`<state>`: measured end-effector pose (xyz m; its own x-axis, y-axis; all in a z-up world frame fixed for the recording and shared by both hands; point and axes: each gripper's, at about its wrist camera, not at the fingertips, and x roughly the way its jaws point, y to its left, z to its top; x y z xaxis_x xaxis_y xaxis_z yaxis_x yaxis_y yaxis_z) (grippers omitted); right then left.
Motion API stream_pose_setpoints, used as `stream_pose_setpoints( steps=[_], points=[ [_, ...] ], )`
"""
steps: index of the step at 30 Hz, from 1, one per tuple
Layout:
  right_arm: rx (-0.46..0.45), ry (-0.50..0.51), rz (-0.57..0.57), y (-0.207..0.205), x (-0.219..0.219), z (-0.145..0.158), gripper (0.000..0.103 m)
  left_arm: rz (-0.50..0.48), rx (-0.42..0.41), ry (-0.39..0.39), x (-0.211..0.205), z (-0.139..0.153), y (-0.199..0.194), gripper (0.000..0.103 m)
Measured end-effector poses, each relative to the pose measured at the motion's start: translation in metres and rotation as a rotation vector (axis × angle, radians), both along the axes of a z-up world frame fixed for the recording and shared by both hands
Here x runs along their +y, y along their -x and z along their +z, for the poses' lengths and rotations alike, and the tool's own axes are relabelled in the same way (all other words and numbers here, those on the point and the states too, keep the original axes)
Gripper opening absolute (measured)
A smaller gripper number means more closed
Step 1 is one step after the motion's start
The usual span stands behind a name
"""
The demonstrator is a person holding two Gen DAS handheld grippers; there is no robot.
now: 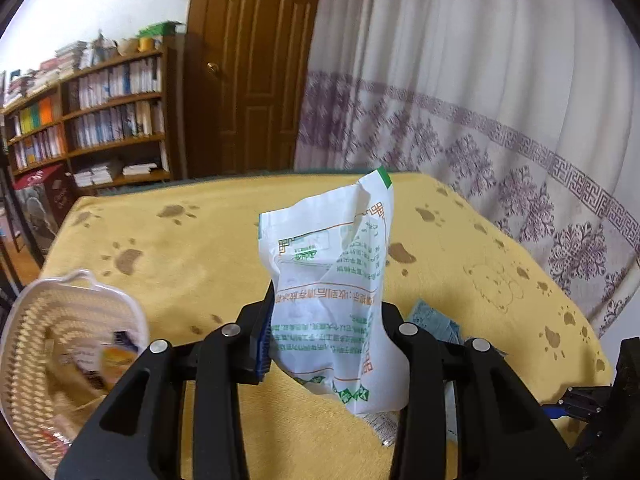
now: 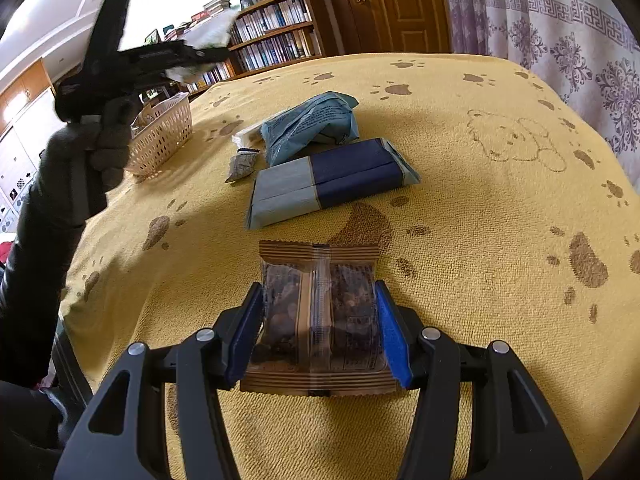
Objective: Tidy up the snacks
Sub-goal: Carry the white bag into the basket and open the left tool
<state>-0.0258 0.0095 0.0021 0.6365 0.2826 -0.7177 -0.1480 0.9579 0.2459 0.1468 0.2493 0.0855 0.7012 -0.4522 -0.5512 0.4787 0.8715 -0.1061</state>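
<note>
Both wrist views low over the yellow cloth (image 2: 480, 208), facing bookshelf (image 1: 100, 120)

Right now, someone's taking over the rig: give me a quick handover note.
Left gripper: shut on the white snack bag, held up in the air, near the basket.
Right gripper: fingers either side of the brown snack packet, which lies on the yellow cloth; a firm grip cannot be confirmed.
Done: the basket already holds a few snacks.
Left: drop the white bag in, then the brown packet, the dark blue and grey pack, the light blue bag and the small packets beside it.
</note>
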Motion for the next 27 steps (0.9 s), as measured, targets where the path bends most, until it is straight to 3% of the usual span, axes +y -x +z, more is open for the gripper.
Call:
stream_pose_setpoints(
  steps=[6,14,20,27],
  points=[
    [-0.004,0.01,-0.001,0.0,0.001,0.0,0.055,0.083,-0.017,0.029,0.03,0.016,0.014,0.038],
    [-0.008,0.019,-0.002,0.002,0.003,0.0,0.055,0.265,-0.072,0.013,0.092,0.03,0.036,0.038],
    [-0.011,0.028,-0.003,0.002,0.004,-0.001,0.055,0.407,-0.098,0.004,0.144,0.033,0.046,0.038],
    [-0.013,0.035,-0.005,0.002,0.006,-0.001,0.055,0.503,-0.078,0.005,0.179,0.027,0.047,0.038]
  ],
)
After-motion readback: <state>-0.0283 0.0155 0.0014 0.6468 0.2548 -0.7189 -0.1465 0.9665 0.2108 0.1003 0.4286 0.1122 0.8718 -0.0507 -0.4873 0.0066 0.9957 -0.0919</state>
